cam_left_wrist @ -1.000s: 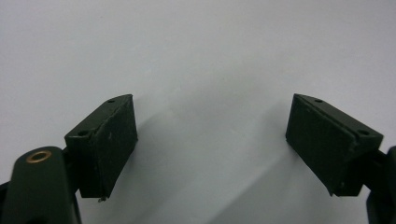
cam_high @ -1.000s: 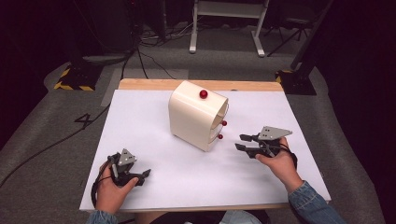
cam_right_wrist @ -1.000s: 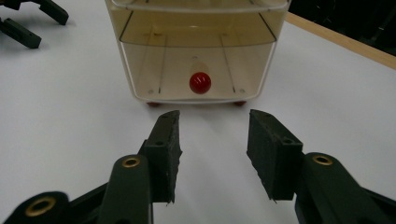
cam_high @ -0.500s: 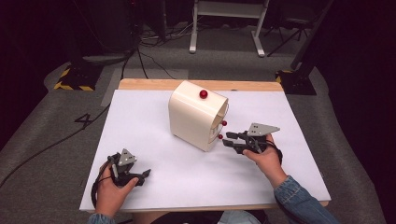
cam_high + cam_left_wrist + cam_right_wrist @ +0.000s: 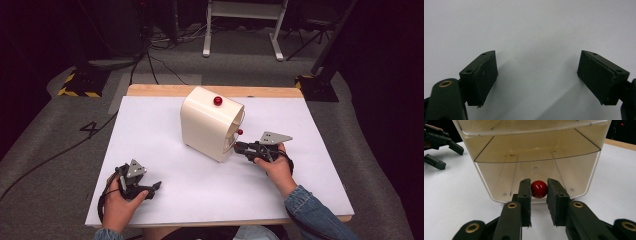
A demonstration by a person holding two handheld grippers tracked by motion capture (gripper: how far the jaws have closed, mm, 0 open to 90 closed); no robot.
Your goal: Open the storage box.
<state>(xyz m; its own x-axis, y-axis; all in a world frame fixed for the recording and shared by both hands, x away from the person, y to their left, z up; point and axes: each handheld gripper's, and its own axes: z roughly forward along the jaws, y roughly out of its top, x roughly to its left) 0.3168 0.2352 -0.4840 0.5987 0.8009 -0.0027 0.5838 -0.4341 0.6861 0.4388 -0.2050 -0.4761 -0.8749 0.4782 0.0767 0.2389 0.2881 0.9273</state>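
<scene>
While our left hand rests at the near left of the white table sheet (image 5: 165,130), the left gripper (image 5: 150,189) sits idle, jaws wide apart over bare sheet, nothing between them. It lies well apart from the work.

Centre: cream plastic drawer cabinet (image 5: 207,125), upright, open face turned right toward our right hand. One red knob (image 5: 218,101) on its top surface; another red knob (image 5: 240,132) shows at the open face.

Right: right gripper (image 5: 539,191) at the cabinet's lower front edge. Its jaws flank the lowest red ball knob (image 5: 539,189), one pad on each side, close in. Contact looks made or nearly so; we cannot tell whether they are fully clamped. The knob sits at the front of the bottom clear drawer (image 5: 536,170), dead ahead between the jaw tips, centred.

Judgement: the drawer's travel axis runs straight along the right gripper's line, toward our right hand. A pull would go directly back along it. Right hand is the nearer by far.
</scene>
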